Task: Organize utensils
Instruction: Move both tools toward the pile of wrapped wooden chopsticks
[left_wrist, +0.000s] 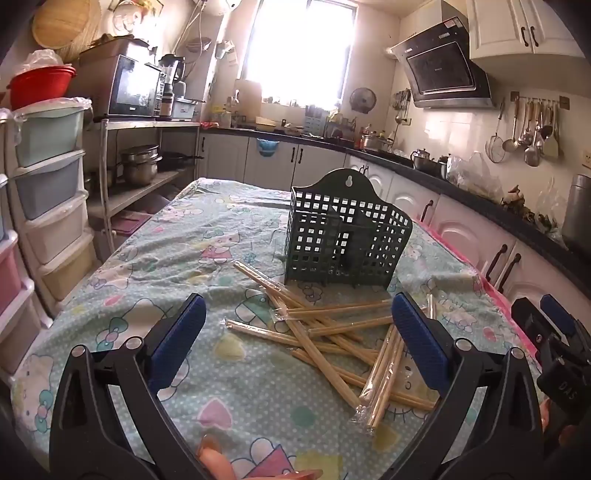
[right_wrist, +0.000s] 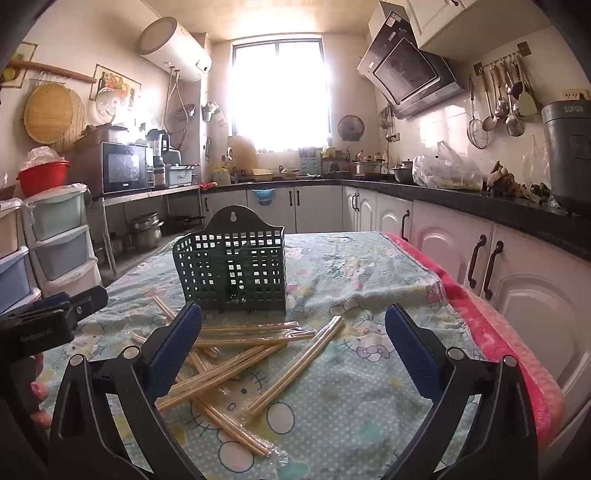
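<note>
**Both tongs spread, chopsticks piled in front of the holder**

So here's what you've got. The green mesh holder (left_wrist: 347, 236) stands upright on the counter (left_wrist: 229, 398), which is covered with a teal cartoon-print cloth (right_wrist: 351, 398). Its tall back plate with the hanging hole sits on the far side from you, and you can see straight through the grid walls, with nothing light-colored showing inside.

The wrapped chopsticks (left_wrist: 332, 339) lie in a loose criss-crossed heap on the cloth just in front of the holder, on your side of it. A couple of them reach right up to the holder's base on its left corner; whether they actually touch it is hard to say. The rest fan out toward you, and one clear-wrapped pair (right_wrist: 295, 363) lies a bit off to the right of the main pile in the right wrist view.

Your left tongs (left_wrist: 299, 343) are spread wide, hovering over the near side of the heap, pinching nothing. Your right tongs (right_wrist: 293, 350) are spread wide too, also on the near side of the holder, with the pile sitting low between the blue pads (right_wrist: 175, 350) and nothing held.

The two tools sit side by side: each one pokes into the edge of the other's view. A pink edge (right_wrist: 509, 343) runs along the counter to the right of the holder.
</note>
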